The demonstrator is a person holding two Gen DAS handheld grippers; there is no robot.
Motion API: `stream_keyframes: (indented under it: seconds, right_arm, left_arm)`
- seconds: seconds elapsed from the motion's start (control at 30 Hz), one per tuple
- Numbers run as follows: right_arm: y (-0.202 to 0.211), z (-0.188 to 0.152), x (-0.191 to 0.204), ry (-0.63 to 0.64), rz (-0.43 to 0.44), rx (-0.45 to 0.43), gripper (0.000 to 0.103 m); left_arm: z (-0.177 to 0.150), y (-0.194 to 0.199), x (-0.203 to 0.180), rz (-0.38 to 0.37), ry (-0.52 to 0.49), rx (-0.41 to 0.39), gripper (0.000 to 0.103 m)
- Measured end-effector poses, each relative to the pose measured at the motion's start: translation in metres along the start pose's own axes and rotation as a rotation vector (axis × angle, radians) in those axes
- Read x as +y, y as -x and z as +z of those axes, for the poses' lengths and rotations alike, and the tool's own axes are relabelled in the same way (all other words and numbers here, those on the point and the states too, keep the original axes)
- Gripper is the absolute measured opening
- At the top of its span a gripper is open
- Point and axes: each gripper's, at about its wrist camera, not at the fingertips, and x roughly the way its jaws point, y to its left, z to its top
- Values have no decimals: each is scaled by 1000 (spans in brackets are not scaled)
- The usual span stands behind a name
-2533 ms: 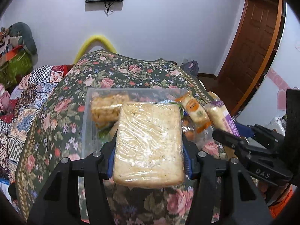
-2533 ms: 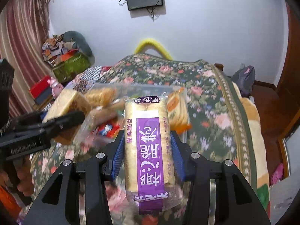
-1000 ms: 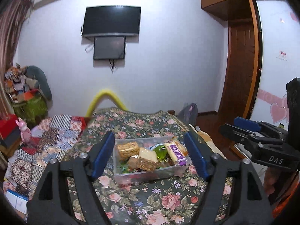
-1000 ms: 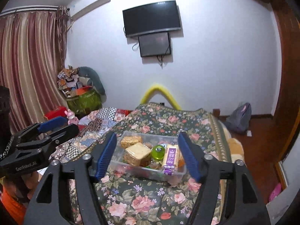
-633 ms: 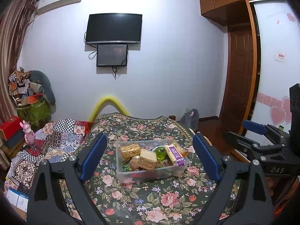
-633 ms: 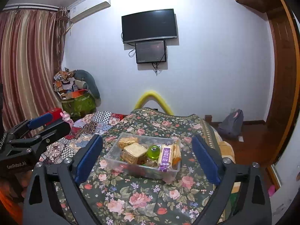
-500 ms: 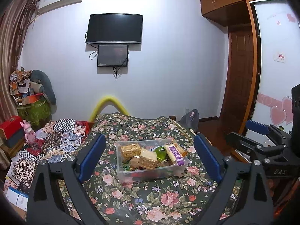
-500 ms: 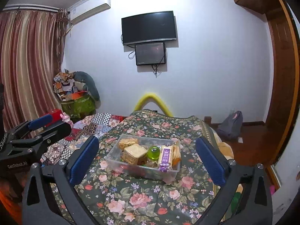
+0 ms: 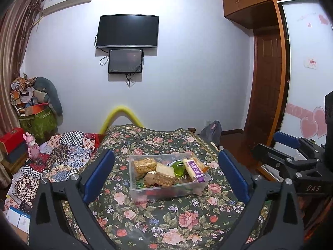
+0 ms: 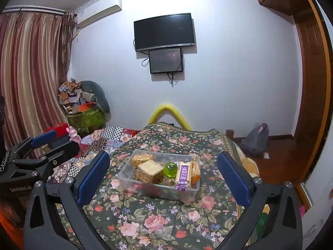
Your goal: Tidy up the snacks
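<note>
A clear plastic box (image 9: 166,189) (image 10: 129,178) sits on the floral-covered table (image 9: 166,225) (image 10: 145,218). It holds a plastic-wrapped cracker block (image 9: 164,174) (image 10: 148,169), a purple-labelled snack bar (image 9: 194,167) (image 10: 183,175), a green round item (image 9: 178,167) (image 10: 170,169), a nut brittle pack (image 9: 144,165) (image 10: 141,158) and other snacks. My left gripper (image 9: 166,175) is open and empty, well back from the box. My right gripper (image 10: 163,175) is open and empty too, also well back. Each gripper shows at the edge of the other's view.
A patchwork cloth (image 9: 62,154) and piled clutter (image 9: 31,108) lie to the left. A wooden door (image 9: 266,87) and a grey backpack (image 10: 255,137) are to the right. A TV (image 9: 128,31) hangs on the far wall.
Both grippers let go of the cracker block and the purple bar, which now lie in the box. Both opened wide and pulled back and up, away from the table.
</note>
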Motion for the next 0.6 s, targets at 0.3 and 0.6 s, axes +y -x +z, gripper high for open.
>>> stream_keyframes:
  seconds: [0.3, 0.6]
  right_arm:
    - [3, -1, 1, -3, -11, -1, 103]
    - [4, -1, -2, -13, -16, -7, 103]
  left_arm:
    - [0, -3, -3, -1, -7, -3, 103]
    - [-1, -4, -2, -9, 1, -6, 103]
